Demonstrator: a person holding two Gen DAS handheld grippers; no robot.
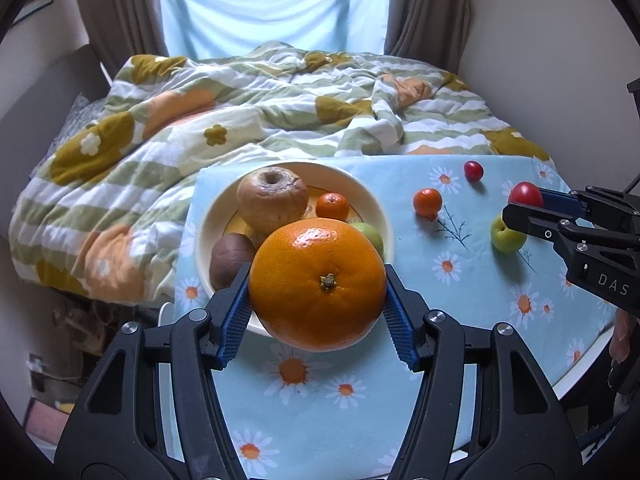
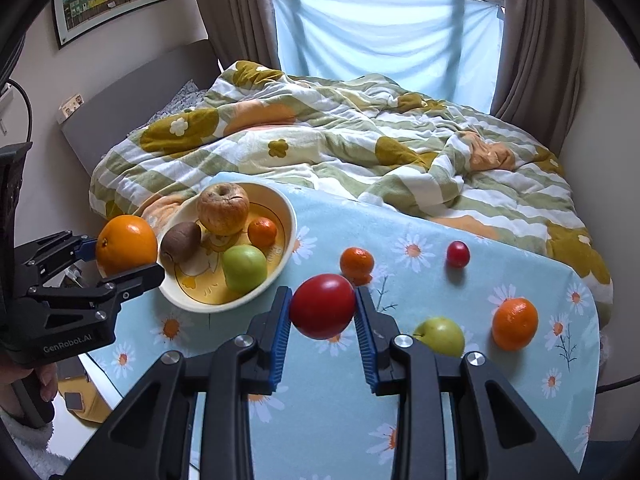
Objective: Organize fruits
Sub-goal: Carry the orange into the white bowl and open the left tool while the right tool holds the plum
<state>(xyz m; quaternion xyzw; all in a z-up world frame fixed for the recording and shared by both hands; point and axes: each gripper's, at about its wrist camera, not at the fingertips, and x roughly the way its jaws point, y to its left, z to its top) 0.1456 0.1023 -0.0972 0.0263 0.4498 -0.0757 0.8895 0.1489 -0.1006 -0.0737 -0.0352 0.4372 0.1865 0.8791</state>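
My left gripper (image 1: 318, 280) is shut on a large orange (image 1: 318, 284), held just above the near rim of the cream bowl (image 1: 208, 216). In the right wrist view that orange (image 2: 126, 244) hangs left of the bowl (image 2: 289, 210). The bowl holds a wrinkled apple (image 2: 223, 209), a kiwi (image 2: 181, 241), a small mandarin (image 2: 262, 232) and a green apple (image 2: 244, 268). My right gripper (image 2: 322, 312) is shut on a red plum (image 2: 322, 306), lifted over the tablecloth. Loose on the cloth lie two mandarins (image 2: 357, 263) (image 2: 515, 323), a green apple (image 2: 440, 336) and a small red fruit (image 2: 457, 254).
The daisy-print tablecloth (image 2: 340, 400) covers a round table that butts against a bed with a rumpled quilt (image 2: 340, 140). The table drops off at left and right. A person's hand (image 2: 24, 384) grips the left handle. Curtains (image 2: 536, 40) frame the window behind.
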